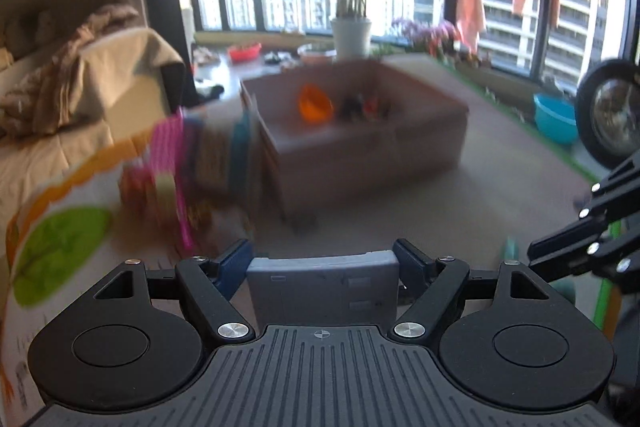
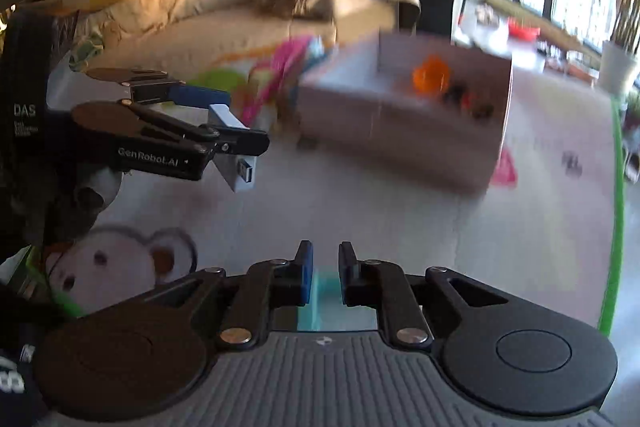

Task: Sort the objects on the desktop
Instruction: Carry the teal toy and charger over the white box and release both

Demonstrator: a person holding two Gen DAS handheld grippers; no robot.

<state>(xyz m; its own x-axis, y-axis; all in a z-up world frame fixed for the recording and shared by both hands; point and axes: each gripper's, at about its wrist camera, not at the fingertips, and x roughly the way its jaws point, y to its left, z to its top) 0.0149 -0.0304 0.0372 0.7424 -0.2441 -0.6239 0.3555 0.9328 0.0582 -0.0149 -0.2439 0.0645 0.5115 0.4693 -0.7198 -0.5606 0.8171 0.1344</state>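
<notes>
My left gripper [image 1: 323,259] is shut on a grey rectangular adapter [image 1: 323,287] with a USB plug. The right wrist view shows that gripper [image 2: 224,123] from the side, holding the grey adapter [image 2: 234,163] above the mat. My right gripper [image 2: 325,267] is shut on a thin teal object [image 2: 320,301] between its fingers. A cardboard box [image 1: 360,143] stands ahead on the mat, holding an orange bowl-like toy [image 1: 315,103] and several small dark items [image 1: 364,109]. It also shows in the right wrist view [image 2: 400,131].
A stack of colourful books and a pink item [image 1: 192,163] lies left of the box. A sofa [image 2: 224,7] with blankets is at the left. A plant pot [image 1: 351,37], a blue basin [image 1: 554,119] and a wheel [image 1: 612,111] stand by the window.
</notes>
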